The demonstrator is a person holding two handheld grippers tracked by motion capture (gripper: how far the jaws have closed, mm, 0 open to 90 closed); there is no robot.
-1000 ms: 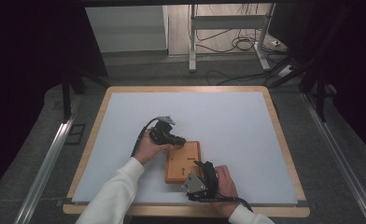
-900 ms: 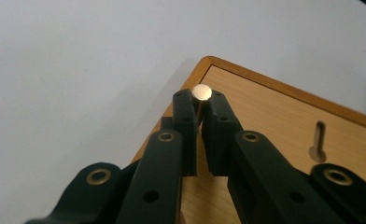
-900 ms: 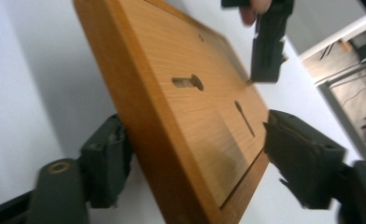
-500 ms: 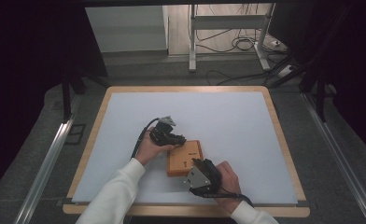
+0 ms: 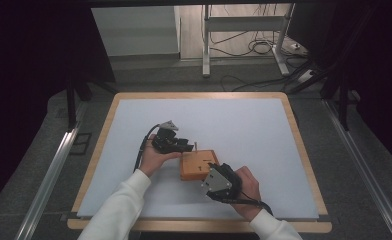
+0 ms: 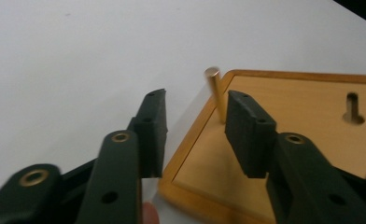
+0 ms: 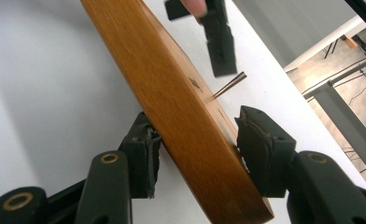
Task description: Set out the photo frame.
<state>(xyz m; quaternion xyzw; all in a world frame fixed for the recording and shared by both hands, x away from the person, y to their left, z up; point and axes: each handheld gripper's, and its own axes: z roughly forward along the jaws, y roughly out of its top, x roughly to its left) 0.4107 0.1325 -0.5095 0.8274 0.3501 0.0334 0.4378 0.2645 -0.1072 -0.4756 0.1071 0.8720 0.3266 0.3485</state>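
Note:
A small wooden board [image 5: 198, 163] lies near the front of the white table, tilted, its near edge raised off the surface. A thin brass peg [image 6: 214, 91] stands upright in a hole at the board's corner. My left gripper [image 6: 195, 107] is open just short of the peg; its jaws have just been opening and nothing is between the pads. My right gripper [image 7: 197, 126] has just been closing and is shut on the board's near edge [image 7: 190, 135], one pad under it and one on top. In the high view the left gripper [image 5: 189, 146] is at the board's far-left corner and the right gripper [image 5: 215, 169] at its near side.
The board has a keyhole-shaped slot [image 6: 352, 108] in its top face. The white table surface [image 5: 244, 125] has a wooden rim [image 5: 304, 150]. Beyond it are a metal stand [image 5: 206, 45] and cables on the floor [image 5: 256, 47].
The left jaws opened off the brass peg, which stays standing in the board. The right gripper closed on the board's near edge and raised it, tilting the board.

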